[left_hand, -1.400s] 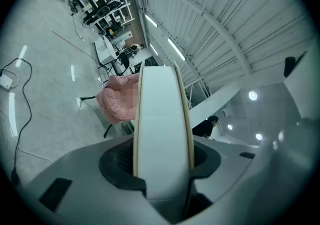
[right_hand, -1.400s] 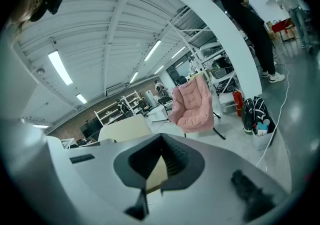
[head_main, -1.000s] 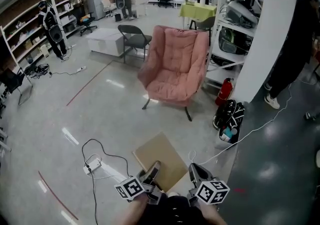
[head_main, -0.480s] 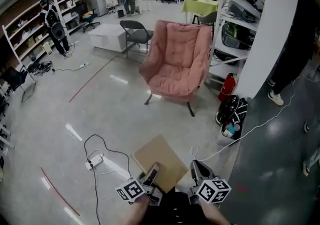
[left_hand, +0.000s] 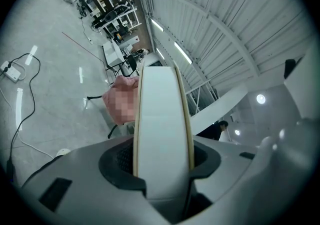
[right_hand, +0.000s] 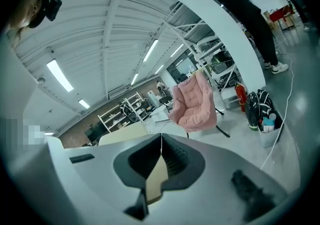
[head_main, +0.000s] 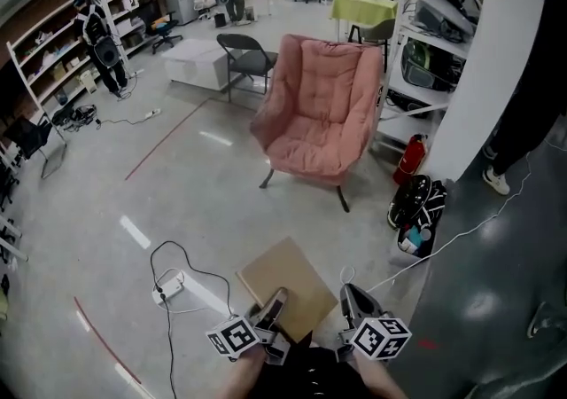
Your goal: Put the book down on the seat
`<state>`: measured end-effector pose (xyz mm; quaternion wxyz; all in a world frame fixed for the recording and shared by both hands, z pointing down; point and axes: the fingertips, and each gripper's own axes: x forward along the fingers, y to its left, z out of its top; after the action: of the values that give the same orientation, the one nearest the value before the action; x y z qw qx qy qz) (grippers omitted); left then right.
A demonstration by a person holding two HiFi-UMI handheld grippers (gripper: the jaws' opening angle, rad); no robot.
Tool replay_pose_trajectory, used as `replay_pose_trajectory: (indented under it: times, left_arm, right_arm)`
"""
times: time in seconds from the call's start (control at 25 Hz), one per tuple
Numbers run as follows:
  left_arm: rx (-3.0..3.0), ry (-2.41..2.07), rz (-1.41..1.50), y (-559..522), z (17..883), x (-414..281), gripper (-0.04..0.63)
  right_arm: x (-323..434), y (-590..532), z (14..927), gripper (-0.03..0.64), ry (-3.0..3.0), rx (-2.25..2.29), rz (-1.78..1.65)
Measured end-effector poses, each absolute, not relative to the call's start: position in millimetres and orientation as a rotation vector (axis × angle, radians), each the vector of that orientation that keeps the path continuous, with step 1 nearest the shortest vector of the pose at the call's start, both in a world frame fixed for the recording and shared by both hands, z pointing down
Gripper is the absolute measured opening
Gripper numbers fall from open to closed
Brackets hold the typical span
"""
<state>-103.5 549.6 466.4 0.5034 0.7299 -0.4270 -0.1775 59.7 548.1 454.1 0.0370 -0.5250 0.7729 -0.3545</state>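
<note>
Currently held: book (head_main: 288,282), tan cover facing up, carried low in front of the person above the grey floor (head_main: 177,202).
Left gripper (head_main: 273,301): jaws spread wide and clamped across the book's full thickness; in the left gripper view the white page block fills the gap between them, edge-on.
Right gripper (head_main: 347,295): jaws nearly together, pinching a thin tan part of the book; whether it is the cover alone or a corner, cannot tell.
Book vs. grippers: both grip its near edge, left gripper at the near-left side, right gripper at the near-right corner; the rest of the book sticks out forward of the jaws.
Book vs. seat: pink armchair (head_main: 323,109) stands well ahead, apart from the book; its seat (head_main: 310,156) is bare.
Nearby: fire extinguisher (head_main: 410,160) and black bag (head_main: 416,202) right of the armchair; power strip (head_main: 168,286) on the floor, left of the book.
</note>
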Motion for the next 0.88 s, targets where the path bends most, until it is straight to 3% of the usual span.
replay_pose_trajectory:
  times: [0.88]
  left_arm:
    - [1.782,-0.986,-0.435,324,449,-90,0.212]
  right_arm:
    - [66,338,447,0.013,2.375,-1.650,-1.120]
